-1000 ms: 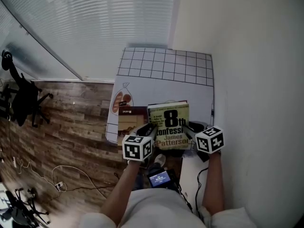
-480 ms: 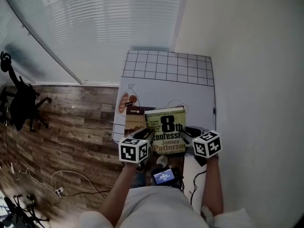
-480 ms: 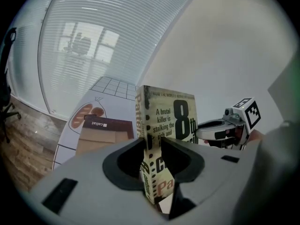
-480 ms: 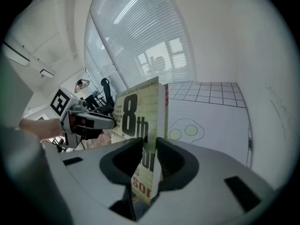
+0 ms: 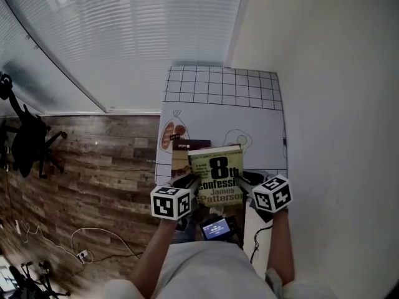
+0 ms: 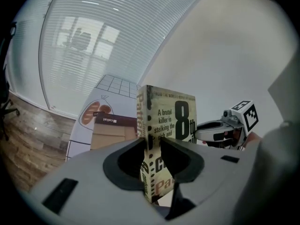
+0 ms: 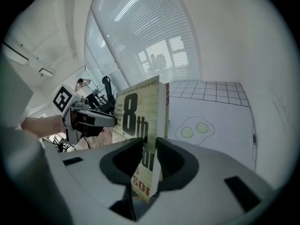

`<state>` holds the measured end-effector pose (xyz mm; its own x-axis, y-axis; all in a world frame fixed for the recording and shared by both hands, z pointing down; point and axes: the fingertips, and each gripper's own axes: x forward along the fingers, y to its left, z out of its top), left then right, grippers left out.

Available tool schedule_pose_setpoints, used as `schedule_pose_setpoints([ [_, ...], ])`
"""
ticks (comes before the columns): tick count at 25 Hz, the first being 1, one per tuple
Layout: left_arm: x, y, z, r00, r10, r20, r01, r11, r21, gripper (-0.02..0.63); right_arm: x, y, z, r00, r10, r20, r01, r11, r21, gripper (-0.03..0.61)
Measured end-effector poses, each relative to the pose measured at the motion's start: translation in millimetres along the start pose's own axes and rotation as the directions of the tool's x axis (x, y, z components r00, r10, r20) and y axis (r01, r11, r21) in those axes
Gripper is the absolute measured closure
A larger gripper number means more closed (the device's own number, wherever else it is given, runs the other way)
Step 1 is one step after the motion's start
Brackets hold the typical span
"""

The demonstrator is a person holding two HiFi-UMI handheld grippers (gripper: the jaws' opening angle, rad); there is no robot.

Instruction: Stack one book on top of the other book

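Note:
A green paperback (image 5: 217, 173) printed with a big "8th" hangs a little above the white table mat (image 5: 262, 126), held by both side edges. My left gripper (image 5: 193, 180) is shut on its spine side (image 6: 145, 125); the jaws have just closed slightly further on it. My right gripper (image 5: 240, 179) is shut on the opposite edge (image 7: 157, 116). A brown book (image 5: 181, 151) lies flat on the mat to the left, partly hidden under the green one; in the left gripper view the brown book (image 6: 110, 131) shows beyond the jaws.
The mat carries a grid (image 5: 221, 86) at the far end, a bread drawing (image 5: 173, 133) and an egg drawing (image 5: 238, 139). A white wall (image 5: 336, 104) runs along the right. Wood floor (image 5: 93, 173) and an office chair (image 5: 28, 136) lie left. A small screen (image 5: 216, 230) sits below the book.
Both grippers have carried the green book forward and slightly left across the mat. It now covers more of the brown book than before.

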<state>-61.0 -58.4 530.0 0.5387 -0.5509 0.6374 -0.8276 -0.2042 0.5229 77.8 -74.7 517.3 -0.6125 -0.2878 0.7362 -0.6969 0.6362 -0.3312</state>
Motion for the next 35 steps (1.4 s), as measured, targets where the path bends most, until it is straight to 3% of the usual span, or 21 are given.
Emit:
schedule_pose_setpoints([
  [15,-30.1,58.1,14.8,0.997,0.074,-0.008,-0.074,0.997,0.032,0.497,49.2,44.8,6.0,0.997,0.08,-0.024,-0.079,0.997,0.021,0.485],
  [35,-8.7,102.5,24.4,0.996,0.057,-0.065,-0.056,0.998,0.023,0.499,96.9,40.0,5.4,0.997,0.071,-0.043,-0.066,0.99,0.125,0.488],
])
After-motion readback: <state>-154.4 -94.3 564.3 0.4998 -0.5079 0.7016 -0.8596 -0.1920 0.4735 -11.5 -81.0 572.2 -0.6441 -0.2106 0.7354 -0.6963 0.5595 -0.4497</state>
